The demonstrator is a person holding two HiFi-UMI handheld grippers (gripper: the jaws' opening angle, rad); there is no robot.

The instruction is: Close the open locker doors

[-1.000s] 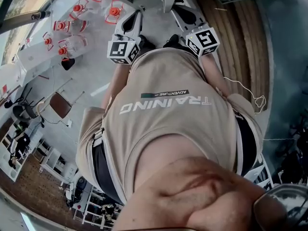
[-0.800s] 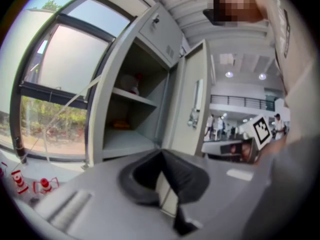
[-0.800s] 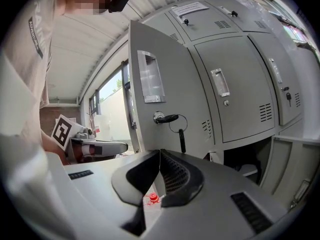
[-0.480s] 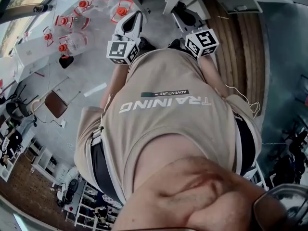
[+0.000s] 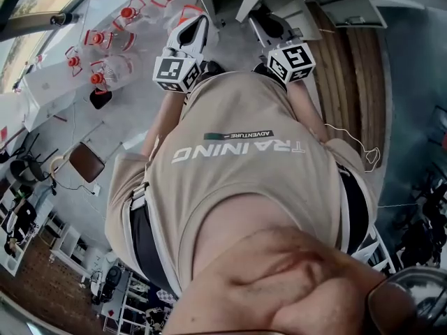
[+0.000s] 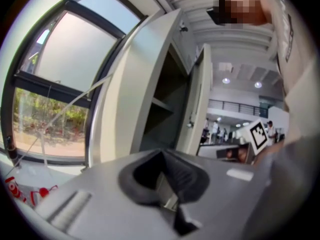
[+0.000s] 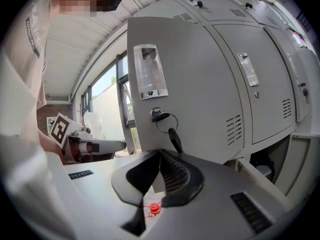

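Sheet-metal locker door hangs open just before my right gripper, a second door before my left gripper, both jaws closed on nothing; probably light yet stiff, best pushed flat near the free edge.

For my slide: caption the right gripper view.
Shut right gripper facing an open grey metal locker door, key hanging in lock.

A pale grey metal locker door stands swung open, a dark key hanging from its lock, while another pale locker door stands ajar beside a dark shelved compartment.
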